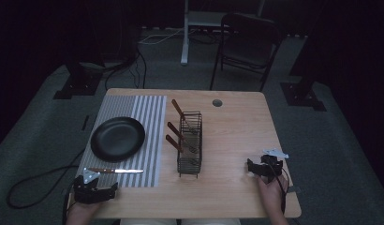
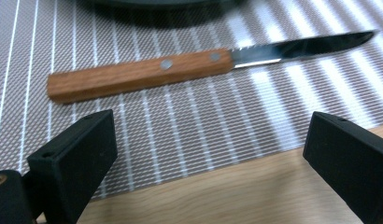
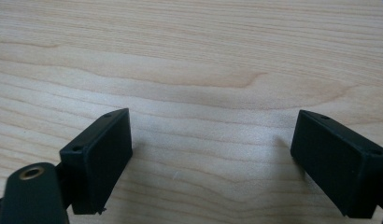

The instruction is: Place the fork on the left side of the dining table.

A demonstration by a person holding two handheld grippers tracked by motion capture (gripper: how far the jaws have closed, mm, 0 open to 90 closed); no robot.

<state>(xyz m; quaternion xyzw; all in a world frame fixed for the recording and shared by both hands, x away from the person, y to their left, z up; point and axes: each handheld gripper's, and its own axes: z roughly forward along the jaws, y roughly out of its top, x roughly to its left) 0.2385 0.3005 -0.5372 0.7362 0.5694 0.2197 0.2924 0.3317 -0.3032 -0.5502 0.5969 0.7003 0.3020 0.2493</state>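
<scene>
A black plate (image 1: 117, 138) is located left of centre on a striped placemat (image 1: 150, 112). A wire rack (image 1: 190, 145) with three wooden-handled utensils (image 1: 177, 108) is positioned at centre.

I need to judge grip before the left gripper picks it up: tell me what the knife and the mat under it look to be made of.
Knife: handle looks like varnished wood, with visible grain and two metal rivets; the blade looks like polished steel, mirror-bright with a finely serrated edge. Placemat: seems a woven vinyl or fabric, showing a fine mesh weave with pale stripes; which of the two is unclear.
</scene>
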